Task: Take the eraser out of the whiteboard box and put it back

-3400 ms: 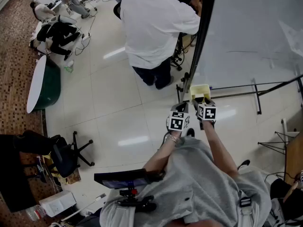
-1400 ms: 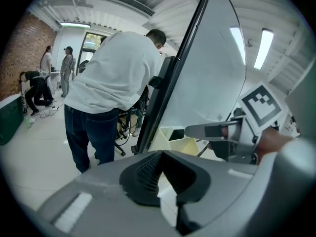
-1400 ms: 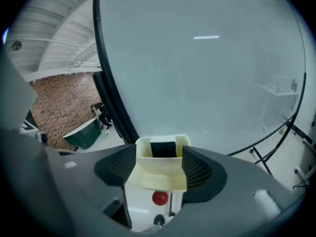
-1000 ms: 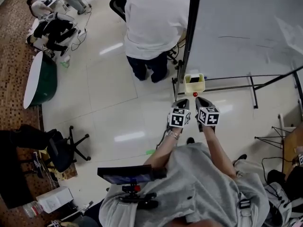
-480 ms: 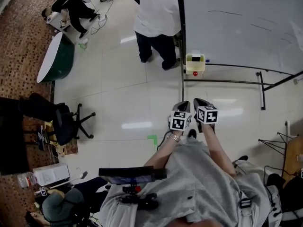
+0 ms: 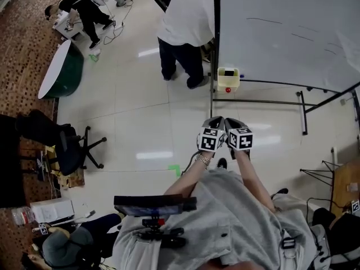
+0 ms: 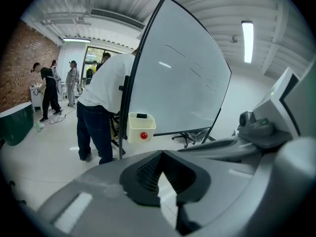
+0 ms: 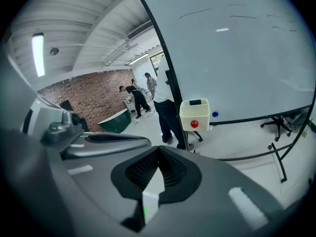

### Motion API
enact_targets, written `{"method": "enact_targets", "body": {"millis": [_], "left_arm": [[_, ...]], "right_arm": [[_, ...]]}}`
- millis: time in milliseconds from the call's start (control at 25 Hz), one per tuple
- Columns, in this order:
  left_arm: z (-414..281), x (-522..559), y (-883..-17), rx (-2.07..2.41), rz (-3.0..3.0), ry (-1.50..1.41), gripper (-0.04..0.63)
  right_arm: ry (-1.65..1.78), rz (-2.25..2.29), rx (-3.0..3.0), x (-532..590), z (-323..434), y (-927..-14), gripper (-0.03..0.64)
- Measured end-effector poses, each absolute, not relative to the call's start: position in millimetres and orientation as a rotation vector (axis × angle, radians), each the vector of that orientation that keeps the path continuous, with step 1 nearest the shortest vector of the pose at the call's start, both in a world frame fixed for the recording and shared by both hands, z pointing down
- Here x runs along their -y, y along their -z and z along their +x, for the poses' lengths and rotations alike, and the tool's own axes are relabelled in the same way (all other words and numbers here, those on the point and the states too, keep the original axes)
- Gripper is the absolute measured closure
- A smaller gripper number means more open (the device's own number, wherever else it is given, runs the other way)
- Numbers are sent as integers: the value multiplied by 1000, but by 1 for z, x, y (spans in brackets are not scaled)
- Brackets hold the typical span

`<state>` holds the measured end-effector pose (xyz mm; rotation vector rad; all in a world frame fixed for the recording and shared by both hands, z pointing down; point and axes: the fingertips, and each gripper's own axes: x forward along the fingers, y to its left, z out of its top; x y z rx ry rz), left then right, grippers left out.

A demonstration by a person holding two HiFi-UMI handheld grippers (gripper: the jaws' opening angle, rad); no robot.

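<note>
- Okay, count it up: two grippers, one whiteboard box, one eraser, one whiteboard.
- The whiteboard box [image 6: 228, 83] is cream with a single red dot on its front, and it sits at the lower left corner of the whiteboard [image 6: 281, 32].
- Inside the box is the eraser [image 6: 229, 72], one dark block showing at the box's open top.
- The left gripper [image 6: 216, 122] and right gripper [image 6: 231, 122] are held out side by side in front of the person's chest. Both tilt downward and point toward the box, well apart from it.
- Both pairs of jaws are pressed together, with nothing pinched between them.
- One person in a white top [image 6: 185, 16] stands just beside the board's left edge.
</note>
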<state>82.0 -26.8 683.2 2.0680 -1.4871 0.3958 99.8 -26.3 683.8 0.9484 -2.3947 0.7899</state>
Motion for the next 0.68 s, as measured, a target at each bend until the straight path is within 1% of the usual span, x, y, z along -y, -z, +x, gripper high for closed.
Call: {"method": "enact_targets", "body": {"millis": [240,680], "left_arm": [[64,26,-691,1501,2039,-387,592],[63,37,-689,1501,2046,-360,592]], "right_arm": [[-771,899,2397,16,83,-684,612],[-755,899,2404,26,82,-681,612]]}}
